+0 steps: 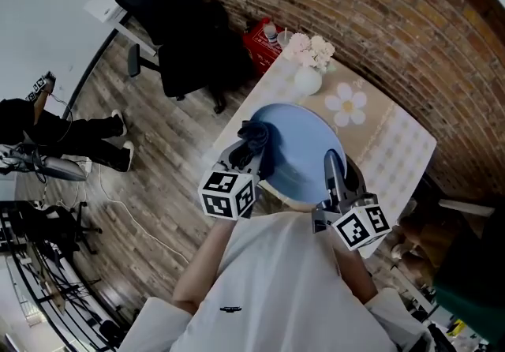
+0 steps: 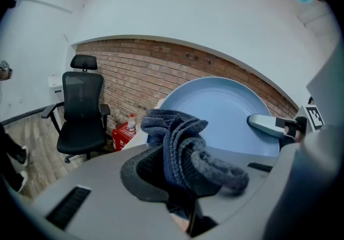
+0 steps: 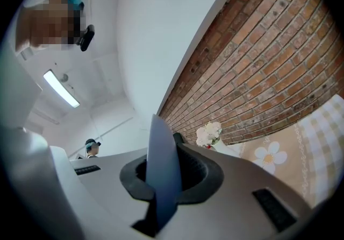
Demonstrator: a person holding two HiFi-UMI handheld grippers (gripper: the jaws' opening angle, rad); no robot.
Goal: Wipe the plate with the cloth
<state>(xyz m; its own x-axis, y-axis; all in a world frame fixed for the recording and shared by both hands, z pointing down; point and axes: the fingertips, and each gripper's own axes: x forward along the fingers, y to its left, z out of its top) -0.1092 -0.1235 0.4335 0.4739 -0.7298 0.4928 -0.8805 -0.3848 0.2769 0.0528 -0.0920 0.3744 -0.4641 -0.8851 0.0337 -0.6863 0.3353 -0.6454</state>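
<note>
We clamp the plate (image 1: 304, 149) by its rim in the right gripper (image 1: 334, 171), the cloth (image 1: 254, 136) in the left gripper (image 1: 246, 155); hard wiping could lever the plate loose

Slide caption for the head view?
Right gripper clamps the blue plate; left gripper holds the dark cloth beside it.

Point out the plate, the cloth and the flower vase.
plate (image 1: 304, 151), head view, centre of its blue face.
cloth (image 2: 178, 145), left gripper view, its bunched dark folds.
flower vase (image 1: 308, 80), head view, its white belly.

The left hand-held gripper (image 1: 251, 155) clamps the cloth (image 1: 254, 137), the right hand-held gripper (image 1: 334, 173) pinches the plate (image 1: 296, 153) edge
</note>
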